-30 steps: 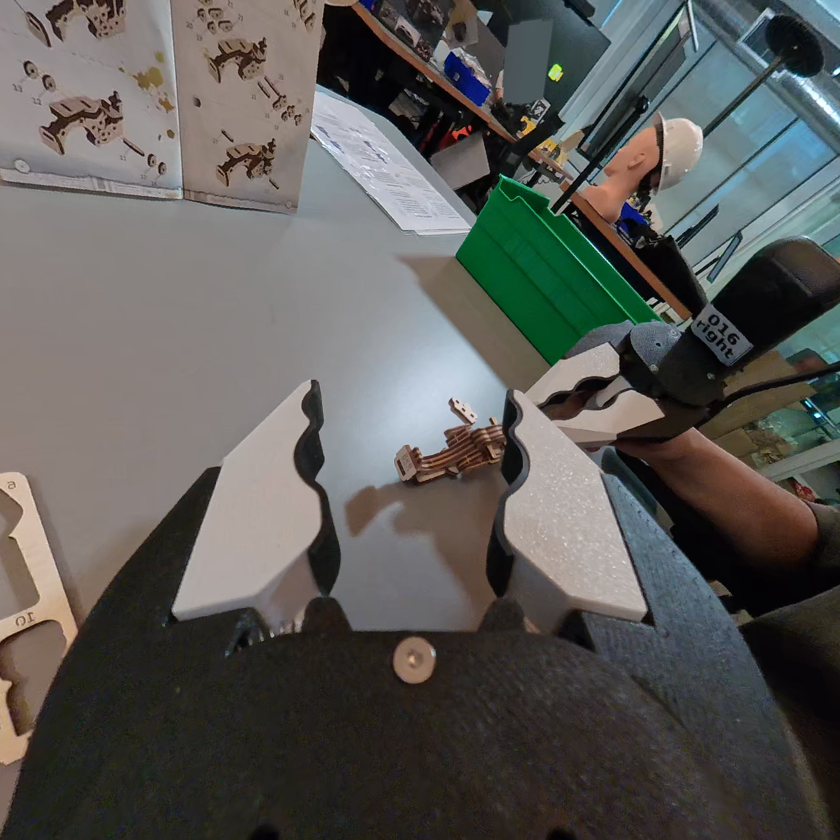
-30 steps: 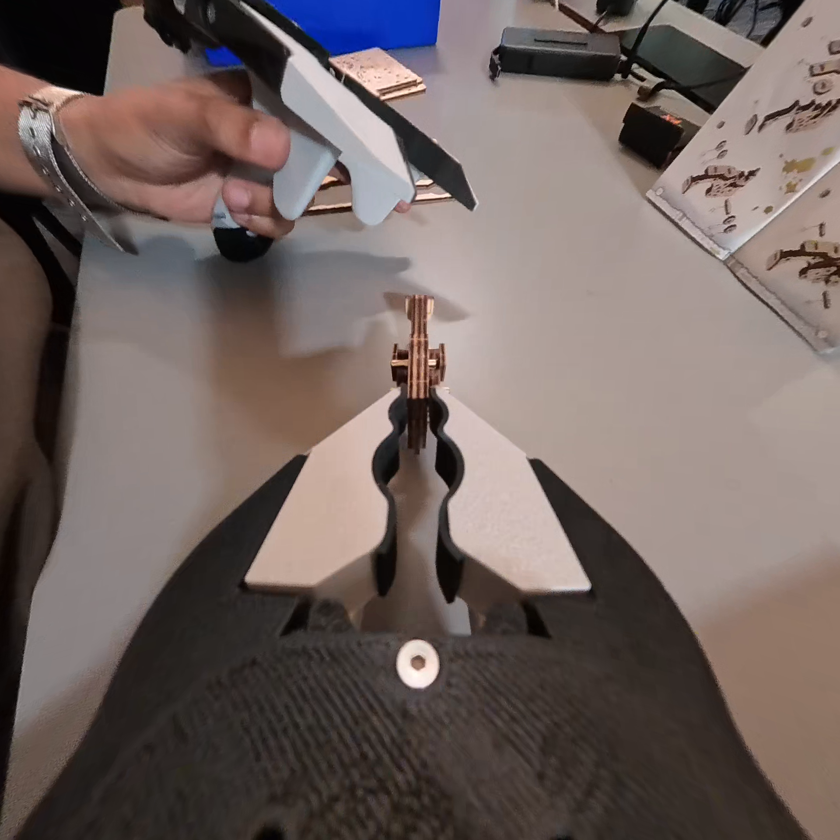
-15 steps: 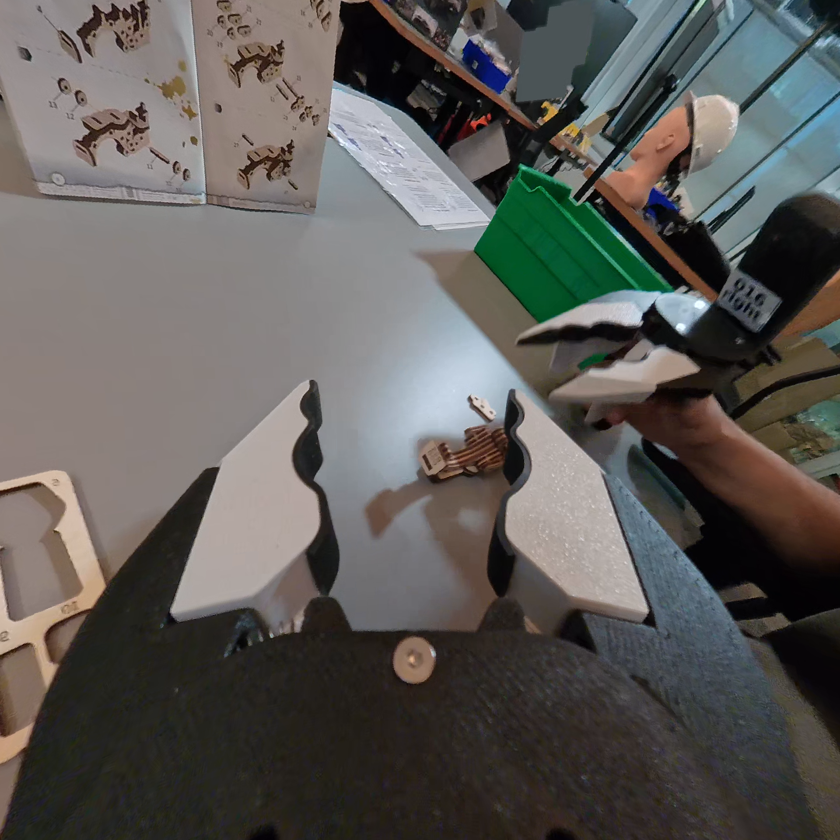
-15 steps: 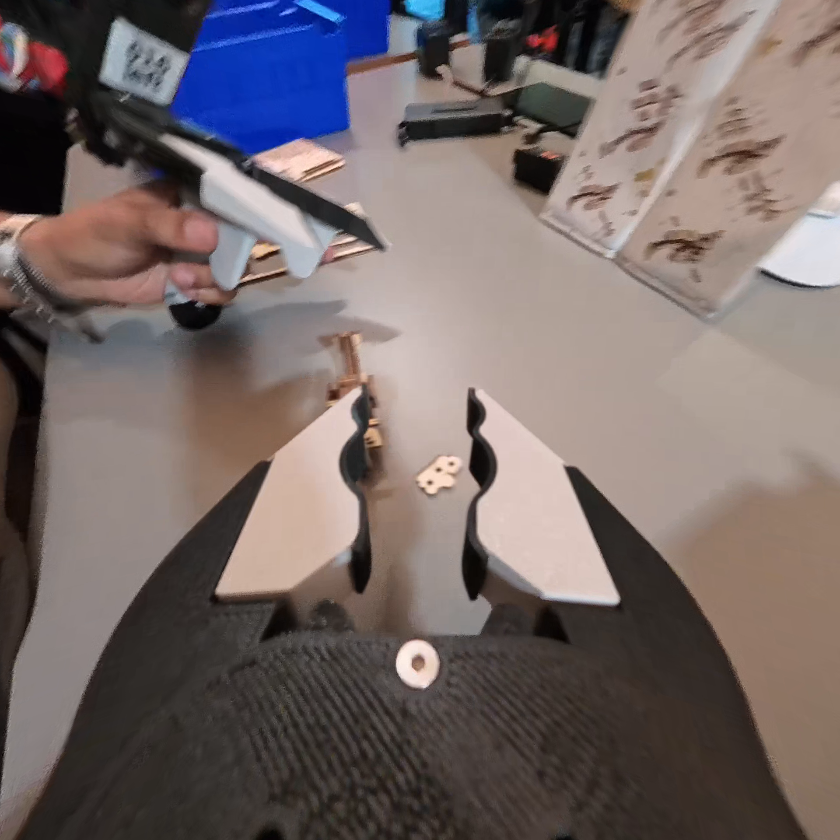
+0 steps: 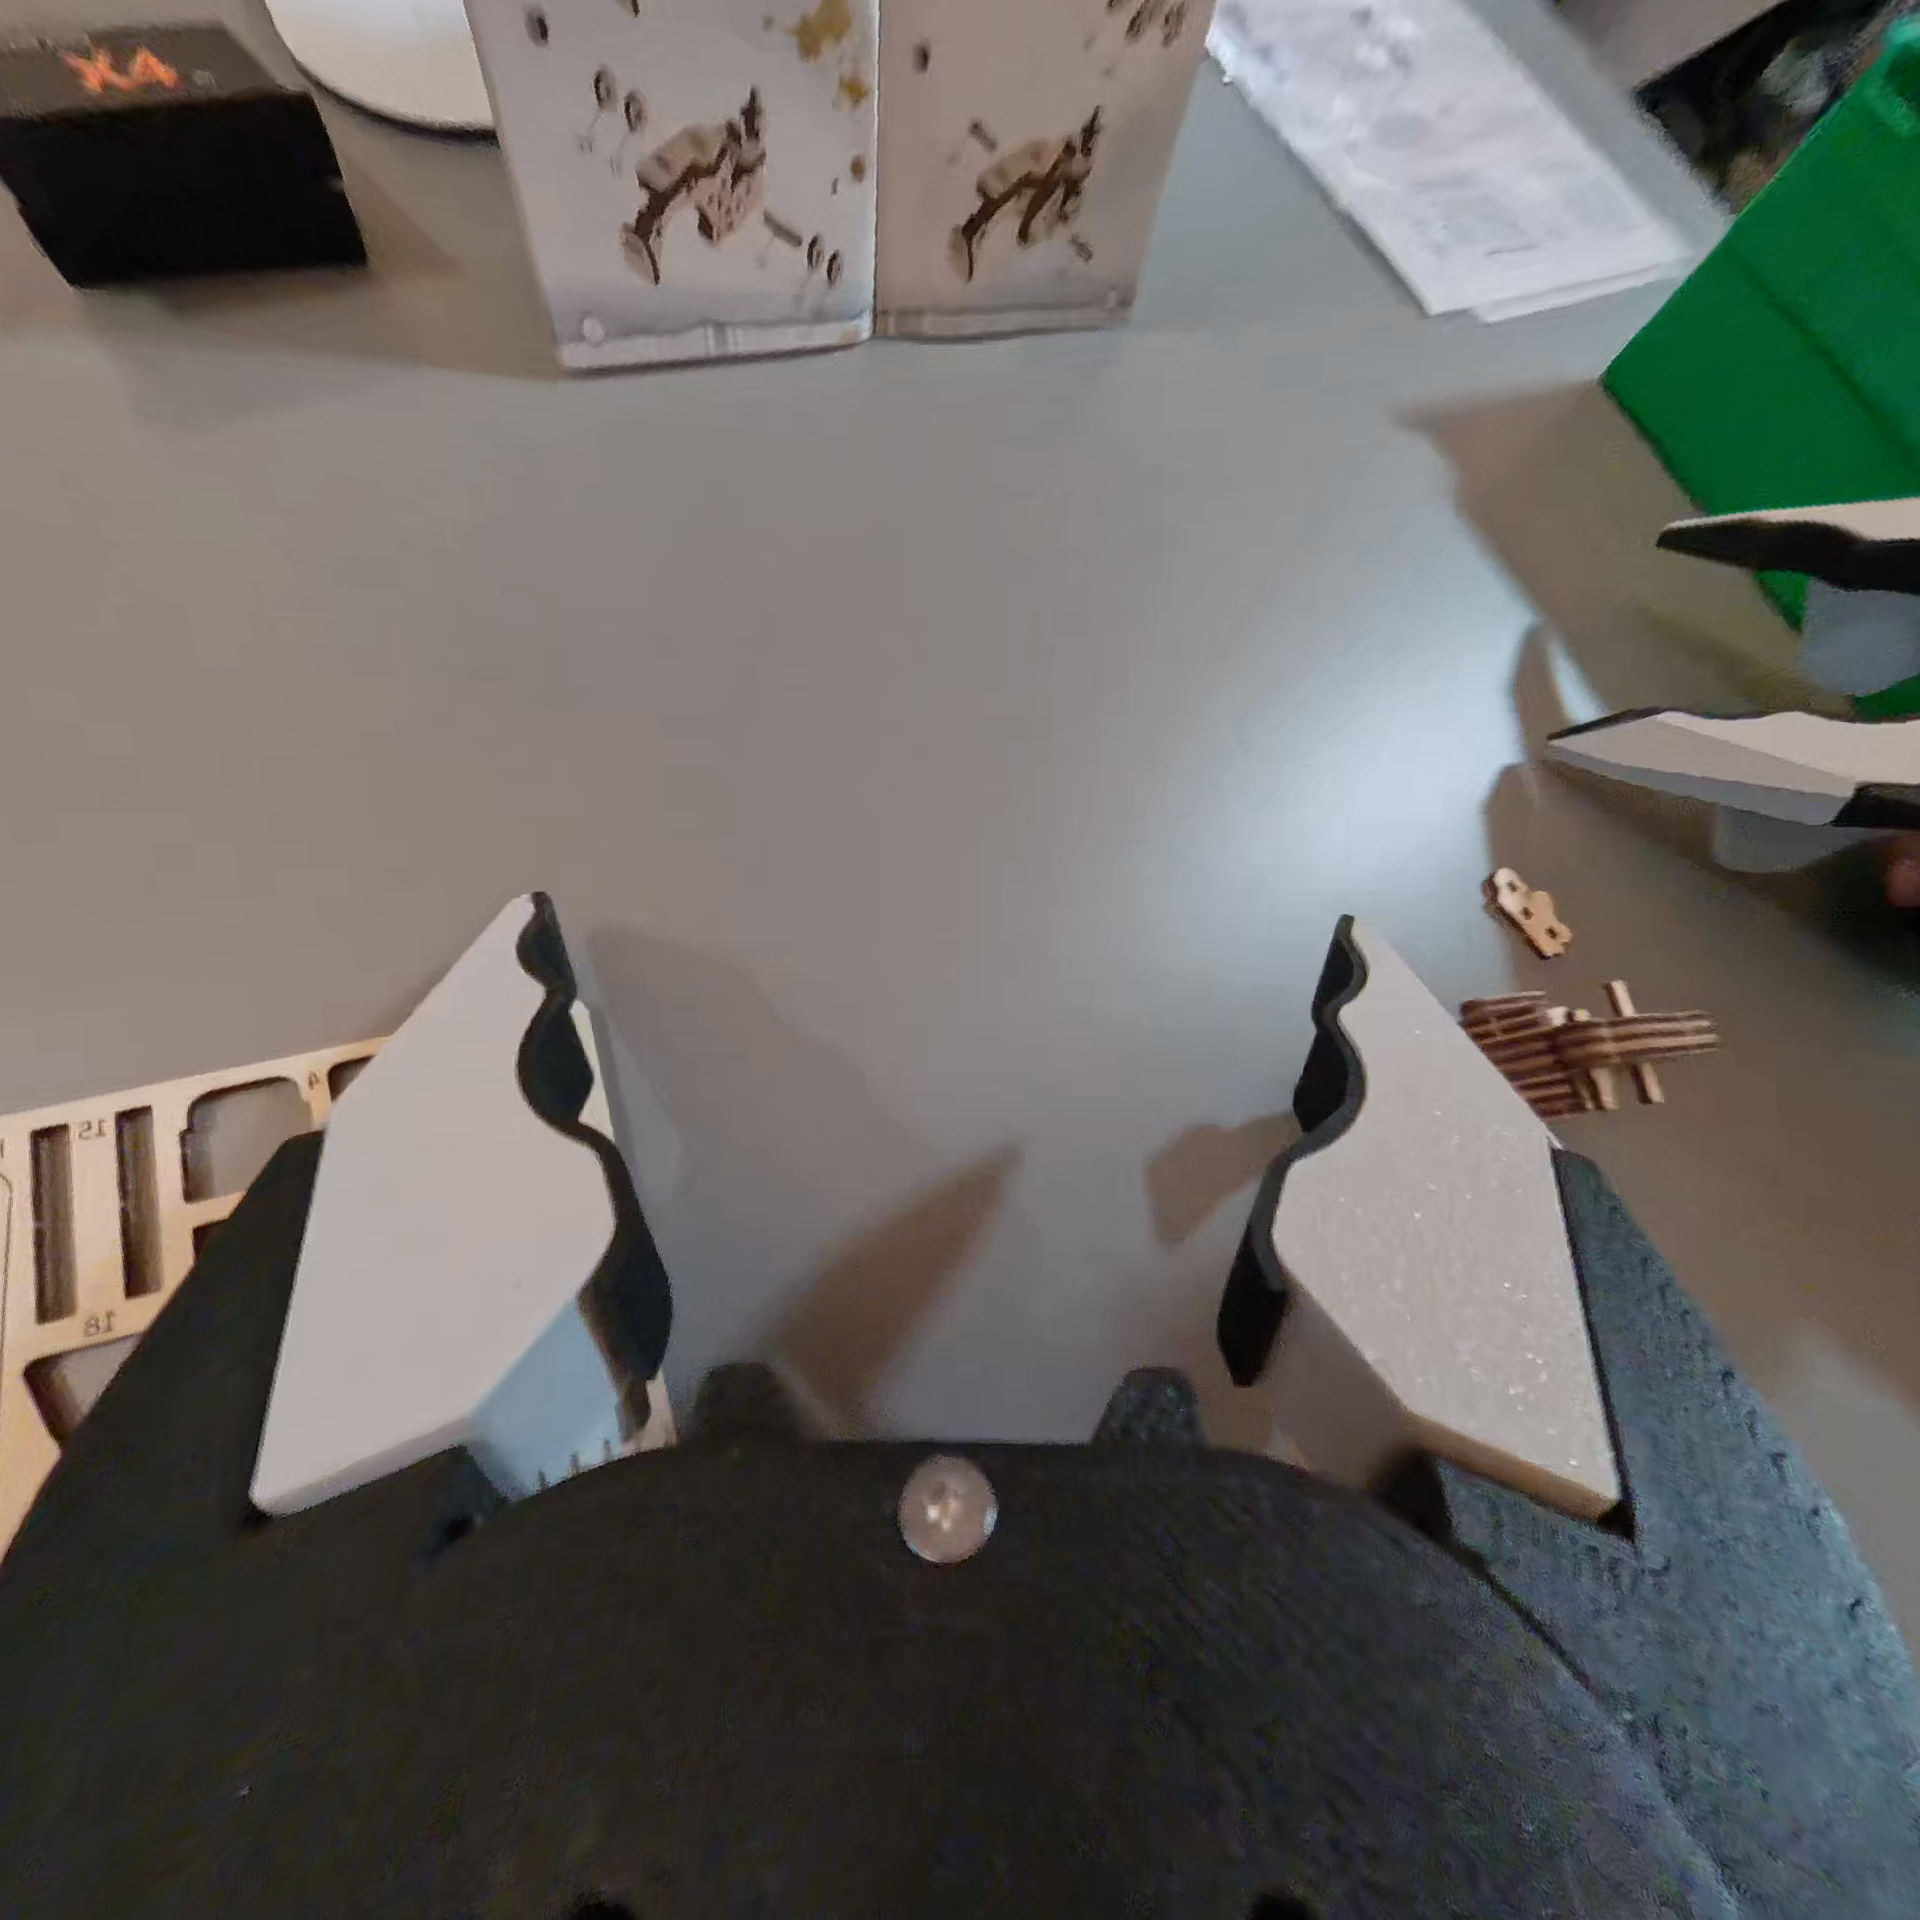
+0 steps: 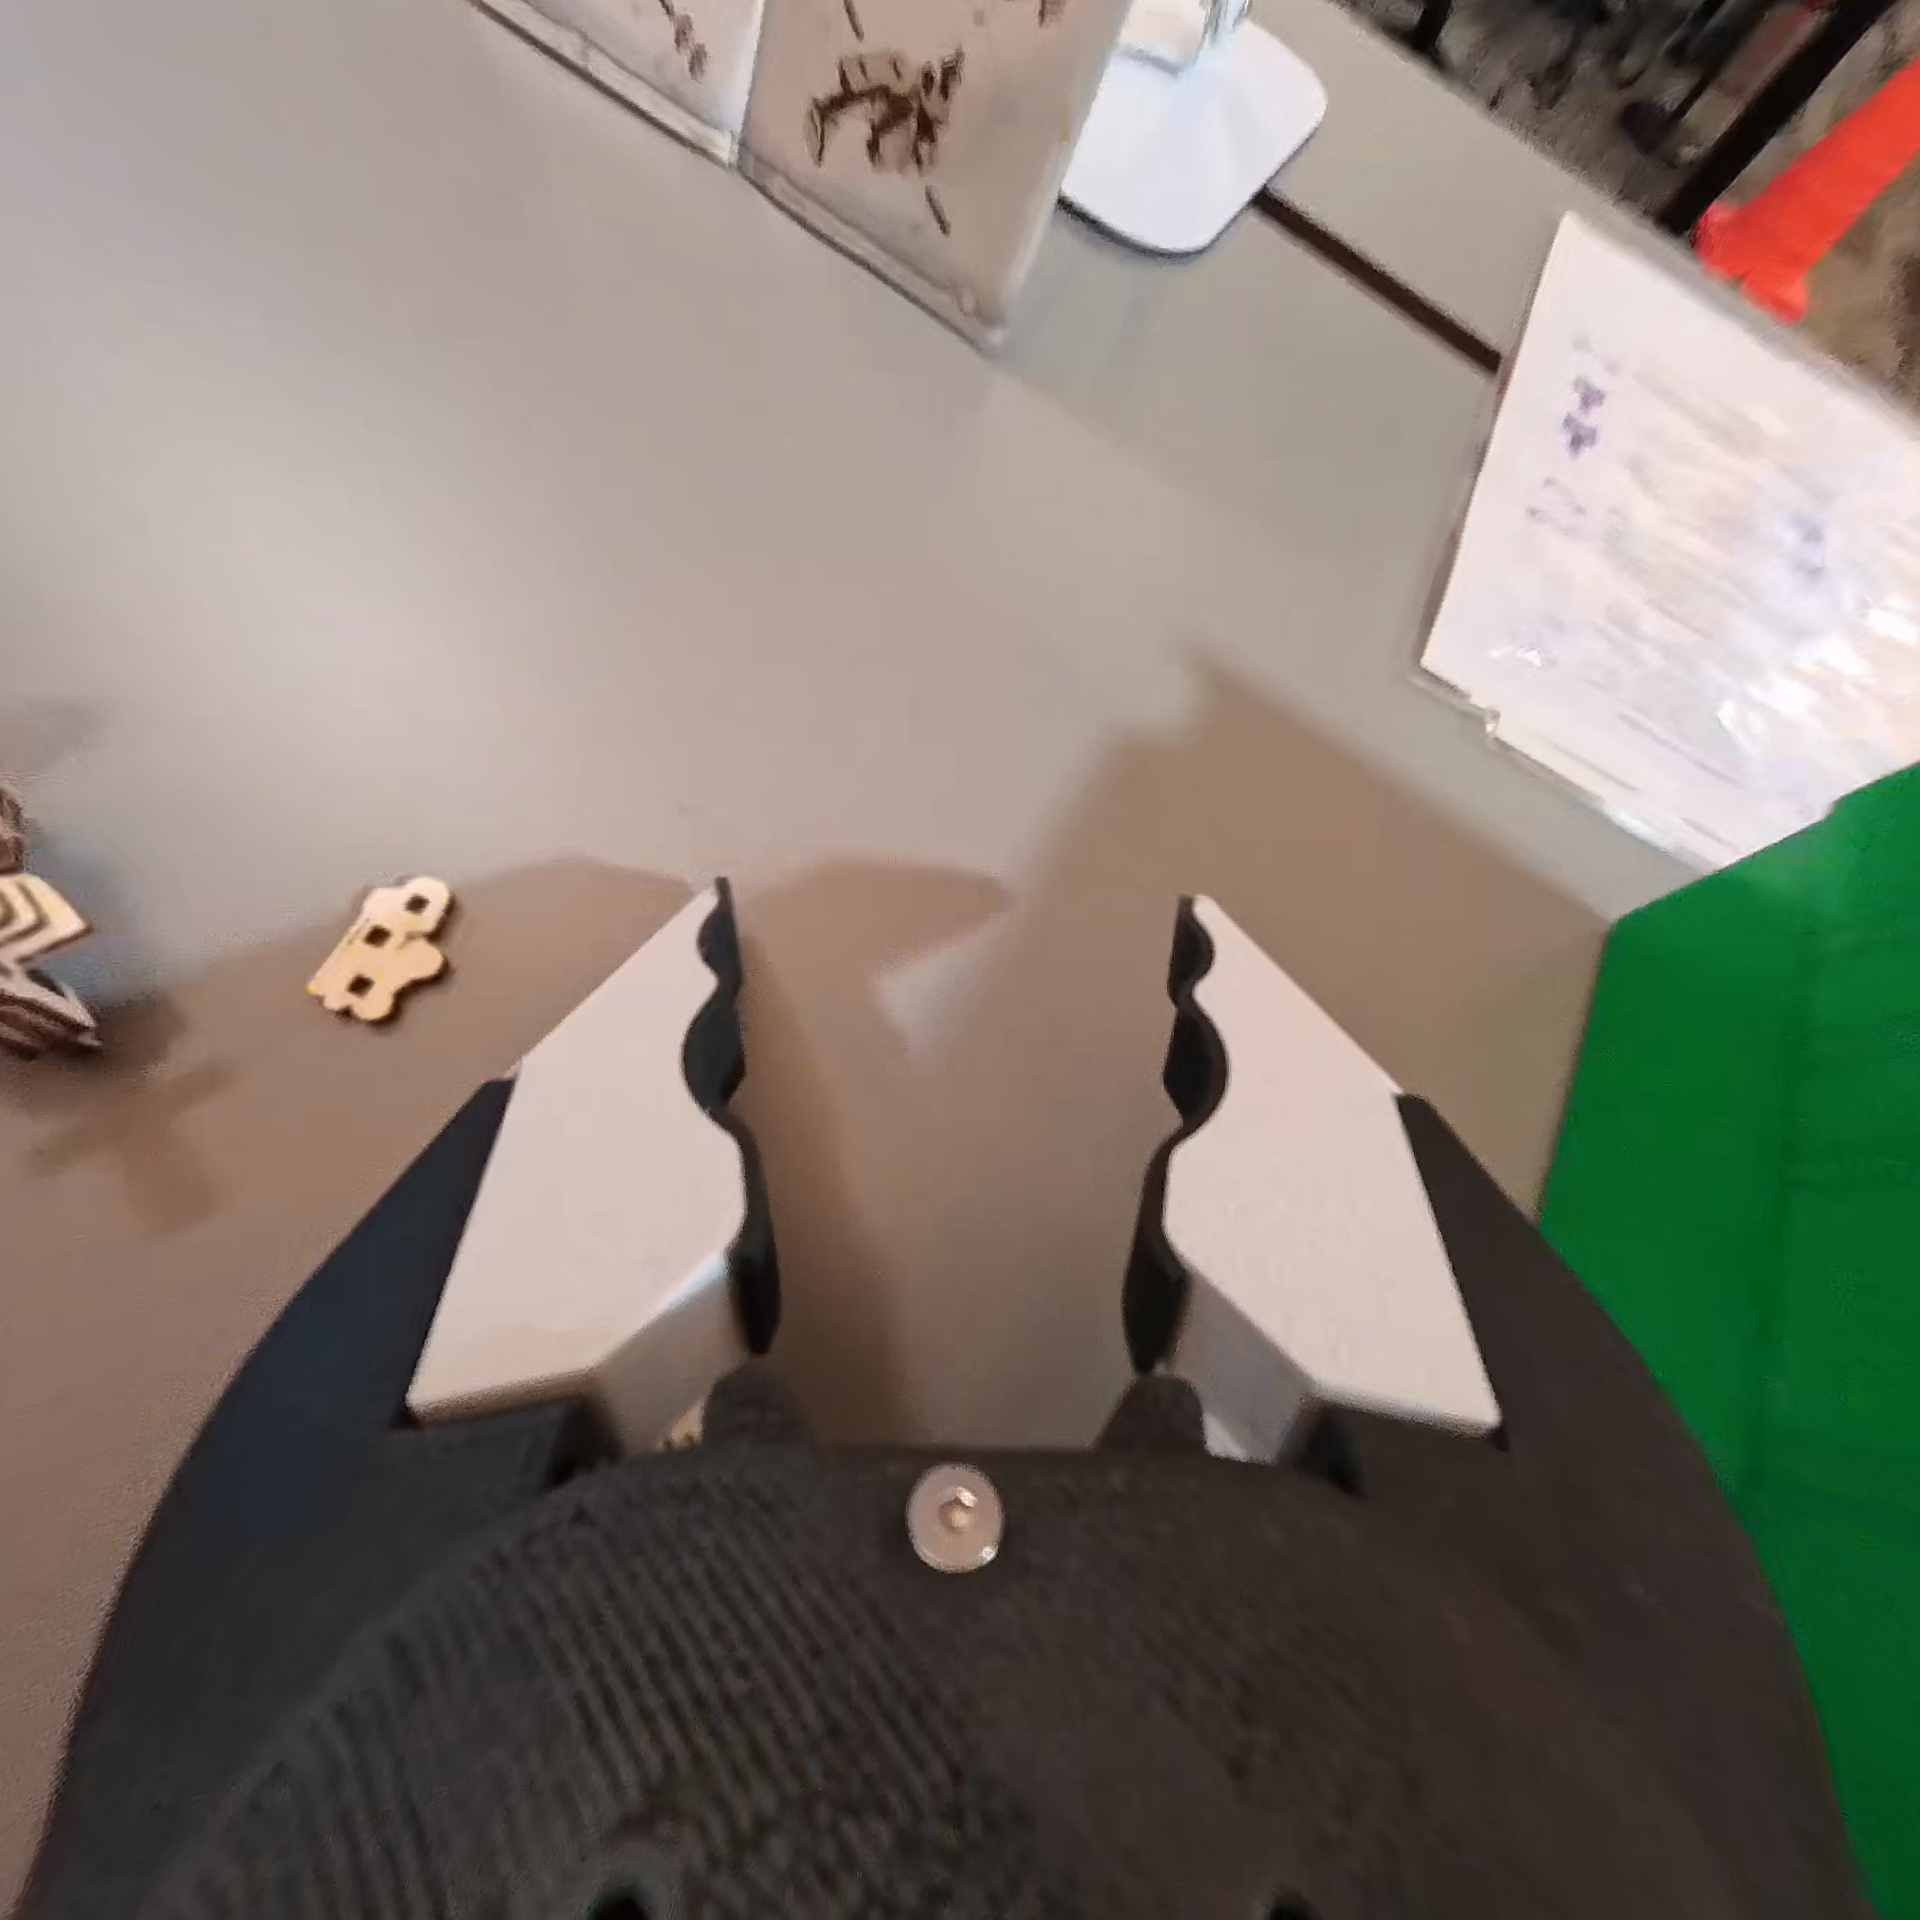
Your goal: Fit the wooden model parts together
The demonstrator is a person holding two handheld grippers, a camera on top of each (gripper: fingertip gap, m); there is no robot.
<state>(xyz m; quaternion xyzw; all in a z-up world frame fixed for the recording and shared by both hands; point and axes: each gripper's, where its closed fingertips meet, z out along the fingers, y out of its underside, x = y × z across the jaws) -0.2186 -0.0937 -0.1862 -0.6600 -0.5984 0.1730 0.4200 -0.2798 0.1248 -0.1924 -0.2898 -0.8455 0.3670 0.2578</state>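
A layered wooden model assembly lies on the grey table just right of my left gripper, which is open and empty. A small flat wooden piece with holes lies beyond the assembly. My right gripper is open and empty, over bare table. In the right wrist view the small flat piece lies to the gripper's left, and the assembly's edge shows at the left border. The right gripper also shows in the left wrist view at the right edge, above the parts.
A wooden parts sheet with cut-outs lies at left. Standing instruction sheets are at the back. A green bin sits at right, also in the right wrist view. A black box and paper sheets lie farther off. My left tips are about 11 cm from the small flat piece, my right tips only 6 cm. My left wrist view looks at it from another angle.
My right gripper let go of the wooden assembly, opened and swung right toward the green bin. My left gripper turned left, so the parts now lie to its right.
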